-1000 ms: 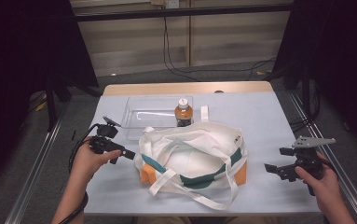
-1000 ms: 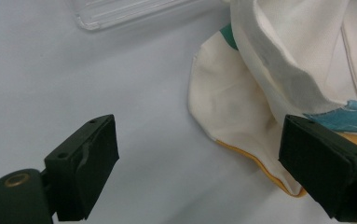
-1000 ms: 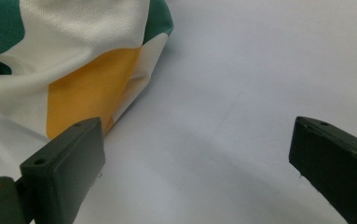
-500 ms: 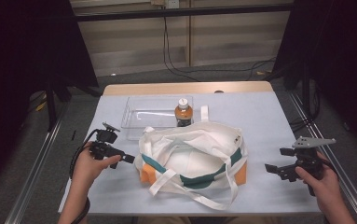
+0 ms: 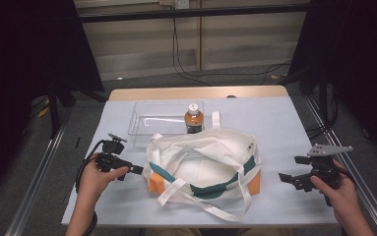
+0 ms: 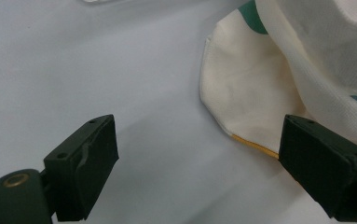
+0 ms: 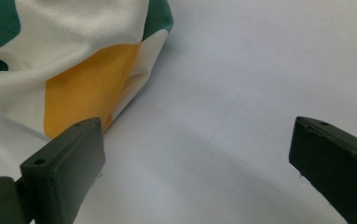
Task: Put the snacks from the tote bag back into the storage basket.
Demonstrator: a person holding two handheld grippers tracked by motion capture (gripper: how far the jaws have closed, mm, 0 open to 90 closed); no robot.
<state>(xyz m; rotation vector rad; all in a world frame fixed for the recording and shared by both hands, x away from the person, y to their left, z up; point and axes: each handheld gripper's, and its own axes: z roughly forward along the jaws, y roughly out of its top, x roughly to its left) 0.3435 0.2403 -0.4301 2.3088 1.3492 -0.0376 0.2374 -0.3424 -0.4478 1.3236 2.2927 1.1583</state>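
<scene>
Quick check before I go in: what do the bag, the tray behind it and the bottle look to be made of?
Bag: soft woven cloth, matte cream with green and orange panels; the left gripper view shows its weave and folds. Tray: clear, glossy, probably rigid plastic; the table covering shows through it. Bottle: likely clear plastic holding amber liquid, with a pale cap; too small to be sure.

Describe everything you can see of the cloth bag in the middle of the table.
The cream fabric tote bag with teal and orange panels lies slumped at the table's centre, mouth facing up, its cream strap handles loose over the near side. The bottle behind overlaps its far edge; contact is unclear. The left gripper sits open close by its left corner, not gripping it.
</scene>
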